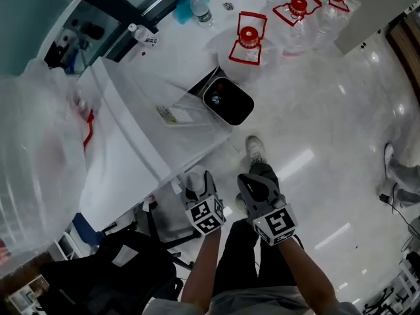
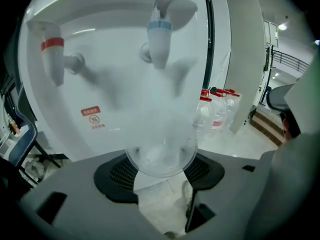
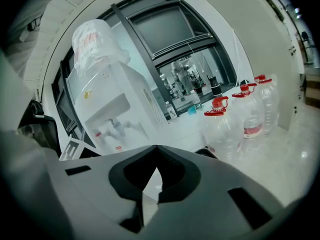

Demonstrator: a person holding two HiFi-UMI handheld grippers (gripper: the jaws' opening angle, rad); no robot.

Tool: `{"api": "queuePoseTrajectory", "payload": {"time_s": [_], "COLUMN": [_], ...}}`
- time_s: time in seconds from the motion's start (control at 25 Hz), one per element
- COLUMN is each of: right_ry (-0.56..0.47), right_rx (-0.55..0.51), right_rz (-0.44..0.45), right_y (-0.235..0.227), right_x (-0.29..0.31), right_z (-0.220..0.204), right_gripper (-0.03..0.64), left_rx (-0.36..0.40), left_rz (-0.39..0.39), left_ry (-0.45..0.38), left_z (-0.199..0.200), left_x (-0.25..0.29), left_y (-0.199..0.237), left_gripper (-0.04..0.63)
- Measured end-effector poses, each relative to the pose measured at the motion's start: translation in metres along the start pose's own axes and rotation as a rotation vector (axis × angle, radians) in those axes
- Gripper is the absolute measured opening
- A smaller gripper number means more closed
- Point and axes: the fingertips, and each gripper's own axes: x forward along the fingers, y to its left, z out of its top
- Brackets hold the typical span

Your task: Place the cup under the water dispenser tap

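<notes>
Your left gripper is clenched on the clear plastic cup. Its pads hug the base on both sides, and the mouth seems to point toward the water dispenser. From the cup, the blue tap sits at twelve o'clock and the red tap at ten o'clock. Your right gripper is pinched closed on nothing. You're in the carry-in step: the cup is grasped but not yet under a spout. Next, I judge, you should tip it upright, line it up beneath a tap, likely the blue one, and lower it. The drip tray isn't visible here, so go gently.
</notes>
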Motion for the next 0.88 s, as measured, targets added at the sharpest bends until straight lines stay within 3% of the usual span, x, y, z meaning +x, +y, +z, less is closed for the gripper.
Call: {"api": "queuePoseTrajectory", "payload": {"time_s": [0.44, 0.88], "right_ry": [0.009, 0.010], "right_rx": [0.084, 0.115], "right_rz": [-0.015, -0.020], "right_y": [-0.012, -0.015], "right_x": [0.002, 0.003], "right_z": [-0.048, -0.063], "right_gripper": [0.009, 0.009], "left_rx": [0.021, 0.005], "left_rz": [0.066, 0.118], "left_ry": [-0.054, -0.031], "left_z": [-0.017, -0.032], "left_x": [0.049, 0.077], "left_y": [0.016, 0.024], "left_gripper": [0.269, 0.270]}}
